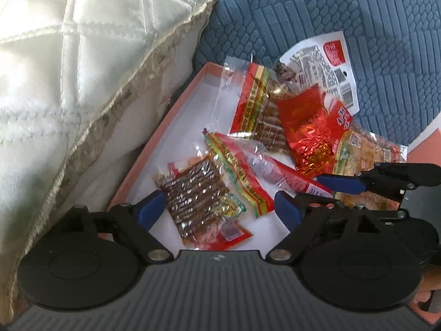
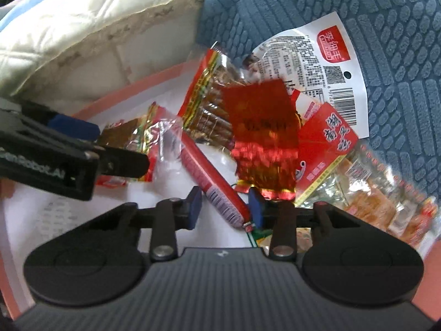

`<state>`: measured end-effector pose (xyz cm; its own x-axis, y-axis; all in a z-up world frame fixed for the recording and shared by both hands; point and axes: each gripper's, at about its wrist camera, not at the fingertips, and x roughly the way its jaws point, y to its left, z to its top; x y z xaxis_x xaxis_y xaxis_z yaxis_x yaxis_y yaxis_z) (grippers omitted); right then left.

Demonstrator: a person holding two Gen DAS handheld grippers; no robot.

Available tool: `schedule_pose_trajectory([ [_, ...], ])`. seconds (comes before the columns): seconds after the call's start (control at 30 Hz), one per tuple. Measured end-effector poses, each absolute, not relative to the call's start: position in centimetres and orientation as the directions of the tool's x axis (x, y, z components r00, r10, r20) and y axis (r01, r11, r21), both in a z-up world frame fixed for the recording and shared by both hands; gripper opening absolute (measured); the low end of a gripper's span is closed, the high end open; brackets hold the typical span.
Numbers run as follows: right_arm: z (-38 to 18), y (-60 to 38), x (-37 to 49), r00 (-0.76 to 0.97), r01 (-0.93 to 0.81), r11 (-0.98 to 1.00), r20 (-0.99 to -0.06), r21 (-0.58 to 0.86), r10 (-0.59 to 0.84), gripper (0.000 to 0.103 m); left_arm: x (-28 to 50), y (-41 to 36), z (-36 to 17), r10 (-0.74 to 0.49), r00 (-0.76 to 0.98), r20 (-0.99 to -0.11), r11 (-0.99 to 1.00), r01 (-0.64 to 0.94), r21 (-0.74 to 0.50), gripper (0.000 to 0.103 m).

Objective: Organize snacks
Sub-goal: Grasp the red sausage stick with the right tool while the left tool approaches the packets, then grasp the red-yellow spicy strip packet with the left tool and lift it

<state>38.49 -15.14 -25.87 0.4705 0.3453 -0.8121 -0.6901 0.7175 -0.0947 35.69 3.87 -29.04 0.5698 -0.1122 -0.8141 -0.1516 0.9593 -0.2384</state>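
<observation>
A shallow pink-rimmed box (image 1: 171, 110) with a white floor holds several snack packets. My left gripper (image 1: 217, 207) is open, its jaws on either side of a brown jerky packet (image 1: 193, 193). My right gripper (image 2: 224, 209) is open around the end of a red sausage stick (image 2: 209, 176), which also shows in the left wrist view (image 1: 278, 171). A red foil packet (image 2: 261, 138) lies just past the right finger. A white-backed packet (image 2: 317, 63) leans on the blue cushion. The right gripper's fingers (image 1: 341, 183) show in the left wrist view.
A cream quilted pillow (image 1: 82, 69) presses against the box's left side. A blue textured cushion (image 1: 344, 13) stands behind it. A red-striped packet of brown sticks (image 1: 256, 102) and a yellow-orange packet (image 2: 366, 195) lie at the right of the box.
</observation>
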Motion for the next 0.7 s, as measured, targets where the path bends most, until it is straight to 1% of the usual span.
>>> schedule_pose_trajectory([
  [0.07, -25.8, -15.2, 38.1, 0.470, -0.687, 0.719, -0.819, -0.104, 0.330, 0.036, 35.6, 3.6, -29.1, -0.121, 0.560, -0.819, 0.965, -0.129, -0.231, 0.096],
  [0.17, -25.5, -15.6, 37.9, 0.461, -0.665, 0.743, -0.827, -0.081, 0.322, 0.035, 35.1, 2.7, -29.0, -0.087, 0.555, -0.828, 0.979, -0.106, -0.174, 0.098],
  [0.33, -25.2, -16.6, 37.4, 0.463, -0.628, 0.775, -0.831, -0.063, 0.308, 0.035, 35.1, 1.4, -29.5, -0.033, 0.567, -0.823, 0.992, -0.081, -0.096, 0.099],
  [0.5, -24.6, -17.4, 37.1, 0.470, -0.602, 0.797, -0.831, -0.056, 0.297, 0.035, 35.2, 0.3, -30.0, 0.030, 0.573, -0.819, 0.999, -0.038, 0.010, 0.097],
  [0.53, -24.6, -17.4, 37.0, 0.474, -0.595, 0.802, -0.830, -0.056, 0.293, 0.035, 35.2, 0.1, -30.0, 0.037, 0.577, -0.816, 0.999, -0.034, 0.022, 0.096],
  [0.6, -24.4, -17.6, 36.7, 0.475, -0.583, 0.811, -0.830, -0.050, 0.291, 0.035, 35.1, 0.3, -30.0, 0.045, 0.586, -0.809, 0.999, -0.049, 0.020, 0.089],
  [0.67, -24.2, -17.8, 36.3, 0.478, -0.575, 0.817, -0.829, -0.046, 0.289, 0.034, 35.0, 0.6, -29.8, 0.046, 0.601, -0.798, 0.999, -0.049, 0.020, 0.072],
  [0.7, -24.0, -17.9, 36.0, 0.480, -0.571, 0.819, -0.828, -0.043, 0.291, 0.034, 34.9, 0.8, -29.7, 0.045, 0.607, -0.793, 0.999, -0.048, 0.020, 0.070],
])
